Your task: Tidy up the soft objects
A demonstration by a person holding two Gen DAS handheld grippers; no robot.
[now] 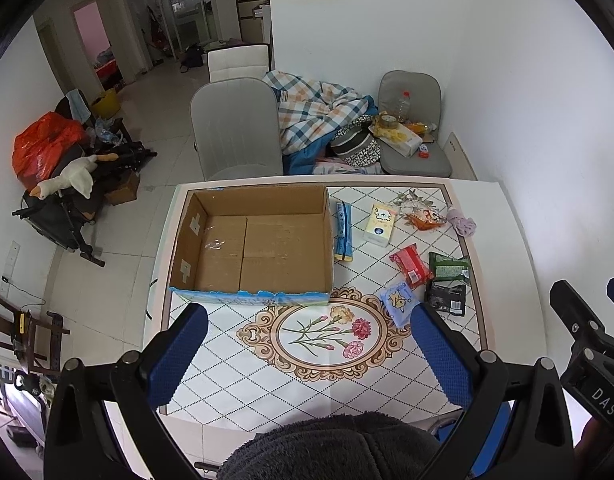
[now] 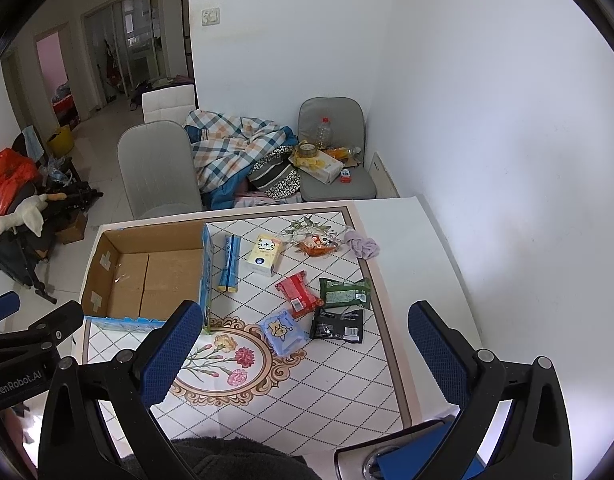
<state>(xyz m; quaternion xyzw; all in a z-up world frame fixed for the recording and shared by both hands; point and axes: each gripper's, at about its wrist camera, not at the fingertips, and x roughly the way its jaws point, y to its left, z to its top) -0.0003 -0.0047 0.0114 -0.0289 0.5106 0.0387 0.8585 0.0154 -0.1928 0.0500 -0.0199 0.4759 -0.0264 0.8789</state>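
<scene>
- Cardboard forms the open box [image 1: 263, 240] at the far left of the worktop [image 1: 327, 376]; it is seen empty, so no packet is judged to have been sorted yet.
- Soft packets lie loose to the right of the box: a long blue pack [image 2: 229, 262] just beside the box wall, a cream tissue pack [image 2: 264, 255], a red packet [image 2: 298, 294], a green packet [image 2: 345, 293], a black packet [image 2: 339, 325], a light blue tissue pack [image 2: 283, 331] and a lilac cloth [image 2: 362, 247] near the far edge.
- Both jaws are held wide: the left hand-held gripper [image 1: 307, 360] and the right hand-held gripper [image 2: 307, 354] hover above the near side of the worktop, nothing held.
- A first pick is best made by the right hand-held gripper on the light blue tissue pack, judged the nearest.
- Jaws should be lowered astride the pack's narrower sides and closed gently, since the wrapper is likely to buckle or slip.
- The red packet touches or overlaps it at one corner, so a straight lift is advised.
- Release should be made low inside the box.
</scene>
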